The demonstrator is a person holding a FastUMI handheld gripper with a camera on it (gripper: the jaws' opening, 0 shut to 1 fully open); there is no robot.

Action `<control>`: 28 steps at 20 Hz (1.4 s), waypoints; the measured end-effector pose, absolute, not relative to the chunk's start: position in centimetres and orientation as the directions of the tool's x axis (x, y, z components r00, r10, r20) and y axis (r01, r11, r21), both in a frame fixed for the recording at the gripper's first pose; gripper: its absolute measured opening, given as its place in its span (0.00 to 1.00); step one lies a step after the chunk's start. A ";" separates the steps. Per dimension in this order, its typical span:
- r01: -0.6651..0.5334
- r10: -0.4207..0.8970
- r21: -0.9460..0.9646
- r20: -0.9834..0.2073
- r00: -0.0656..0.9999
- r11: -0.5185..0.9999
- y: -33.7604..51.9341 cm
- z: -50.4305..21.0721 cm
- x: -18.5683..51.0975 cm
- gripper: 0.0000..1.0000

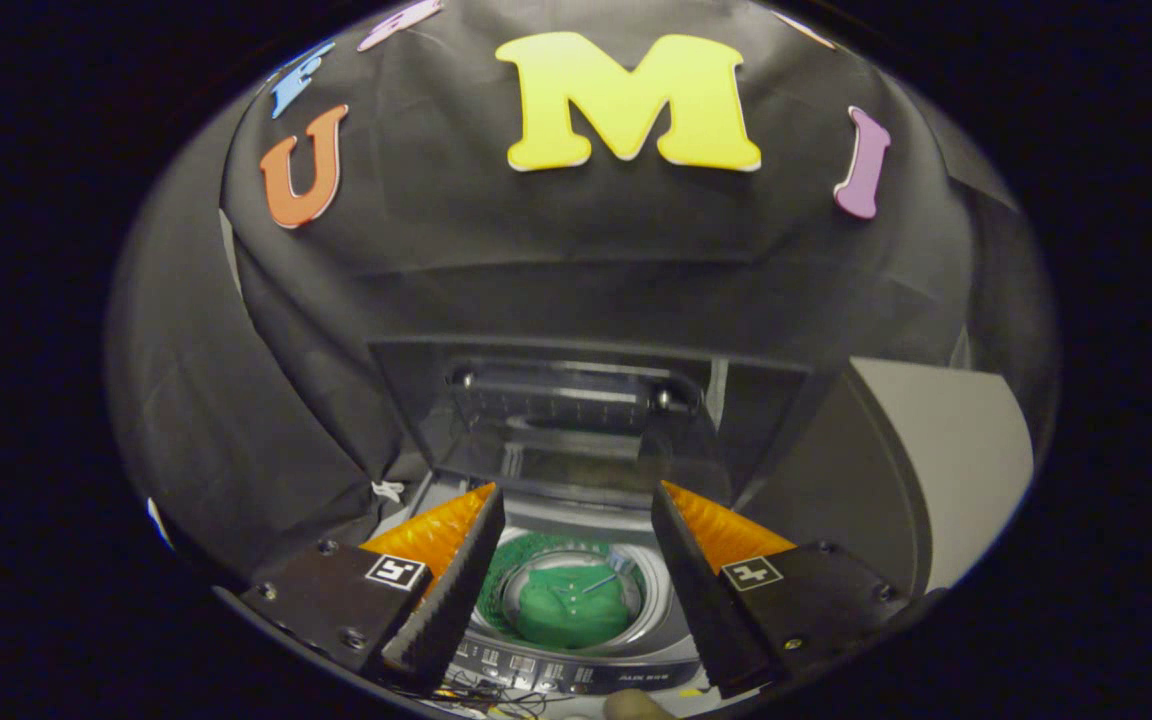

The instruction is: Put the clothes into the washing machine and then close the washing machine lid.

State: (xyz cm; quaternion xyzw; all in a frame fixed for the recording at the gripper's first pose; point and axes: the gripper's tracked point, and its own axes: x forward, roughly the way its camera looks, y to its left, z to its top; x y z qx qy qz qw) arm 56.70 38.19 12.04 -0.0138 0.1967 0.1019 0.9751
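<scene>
Jaws wide apart, empty, above washing machine (576,670).

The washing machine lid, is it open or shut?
Open. The lid stands up behind the drum, where green clothes lie. The tongs are open, holding nothing.

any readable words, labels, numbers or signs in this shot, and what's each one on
None can be read for sure.
Washing machine control panel: small pale print beside the buttons, too blurred to read.
Square black-and-white markers on the gripper, one per finger: coded patterns, not text.
The fingers stand open above the drum, where the green cloth lies; the lid stands up behind.
</scene>
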 end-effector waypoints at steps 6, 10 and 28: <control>-0.195 0.187 0.005 -0.306 0.934 0.981 39.4 17.9 59.9 0.93; -0.191 0.191 0.029 -0.308 0.932 0.981 40.5 19.4 62.3 0.93; -0.044 0.056 0.036 -0.472 0.880 0.998 40.9 15.0 70.7 0.93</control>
